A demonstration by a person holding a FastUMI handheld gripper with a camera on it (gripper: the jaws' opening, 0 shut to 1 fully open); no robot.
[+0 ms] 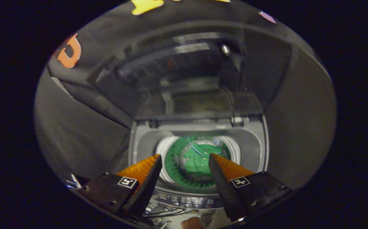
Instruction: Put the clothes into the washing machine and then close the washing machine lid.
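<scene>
- booth wall cloth hangs left of the washing machine, dark, creased
- hand-held gripper fingers spread wide, nothing between them, hovering above the machine's front edge
- control panel sits just below the fingertips, cables under it
- drum open just ahead of the fingers, green clothes lying inside at the bottom, seen through the gap
- lid stands raised behind the opening, transparent, hinged at the back rim
- grey panel right of the machine
</scene>
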